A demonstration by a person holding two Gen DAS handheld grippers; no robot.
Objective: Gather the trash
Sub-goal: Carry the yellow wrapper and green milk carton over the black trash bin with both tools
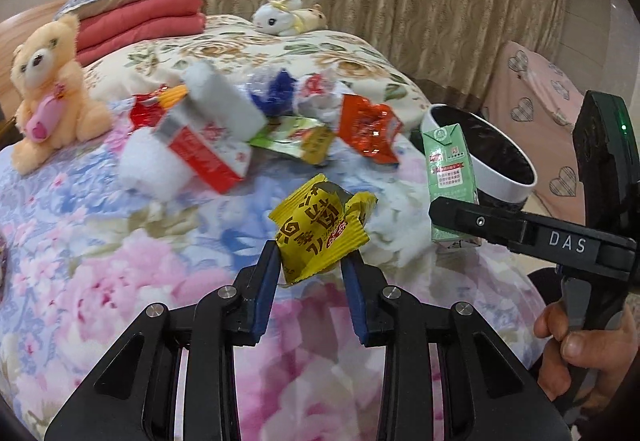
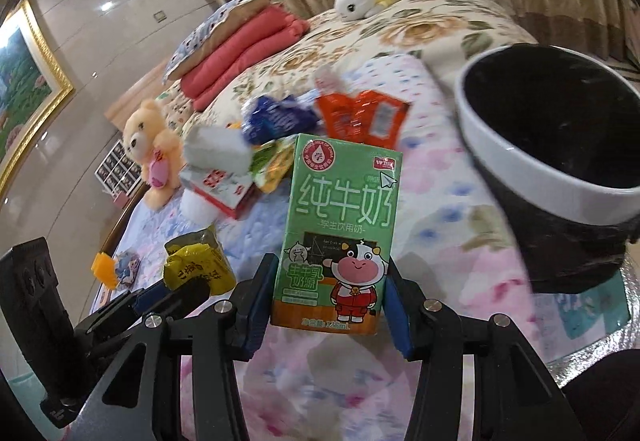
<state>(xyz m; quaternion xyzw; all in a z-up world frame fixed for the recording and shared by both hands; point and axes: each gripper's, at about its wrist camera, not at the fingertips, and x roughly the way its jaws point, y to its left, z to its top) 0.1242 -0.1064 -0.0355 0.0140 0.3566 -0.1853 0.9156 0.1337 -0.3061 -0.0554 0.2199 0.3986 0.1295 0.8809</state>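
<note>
Bin (image 2: pixel 560 177) was landmark: white-rimmed, black inside, at bed edge. Right gripper (image 2: pixel 330 301) nearer bin; bin lay up and right of its fingers. Fingers narrowed to carton width, clamped on green milk carton (image 2: pixel 340 233), long axis upright. Left gripper (image 1: pixel 312 265) farther from bin, fingers pinched on yellow wrapper (image 1: pixel 320 225). Remaining wrappers heaped on quilt beyond, left of bin

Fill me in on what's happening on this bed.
A person is clearing litter off the bed with two handheld grippers. The left gripper pinches a yellow wrapper, and the right gripper grips a green milk carton upright. A black-lined bin stands beside the bed, and more wrappers remain piled farther back.
</note>
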